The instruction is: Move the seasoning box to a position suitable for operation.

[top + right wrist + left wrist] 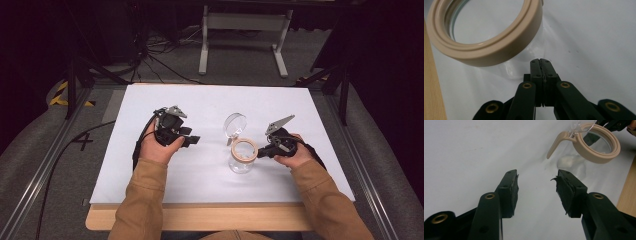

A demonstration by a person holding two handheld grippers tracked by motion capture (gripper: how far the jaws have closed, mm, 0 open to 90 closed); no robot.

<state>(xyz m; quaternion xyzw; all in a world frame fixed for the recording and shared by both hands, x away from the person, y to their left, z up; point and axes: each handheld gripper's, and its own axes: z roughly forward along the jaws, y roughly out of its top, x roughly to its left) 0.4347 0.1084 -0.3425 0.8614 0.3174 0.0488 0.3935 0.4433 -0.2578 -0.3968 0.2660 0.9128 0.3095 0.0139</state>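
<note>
A clear jar point(242, 159) with a tan rim stands mid-table point(200, 172), lid point(234, 124) flipped open, between the left tongs point(536, 186) (gaping, empty) and the right tongs point(541, 65), pressed together on nothing beside the glass; likely next: steadying it, then closing the lid.

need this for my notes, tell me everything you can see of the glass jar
The glass jar is clear, with a tan ring round its mouth and a clear round lid swung open on the far side. It stands upright on the white table sheet, looking empty. The right gripper, jaws shut, sits close beside it; contact is unclear.
</note>
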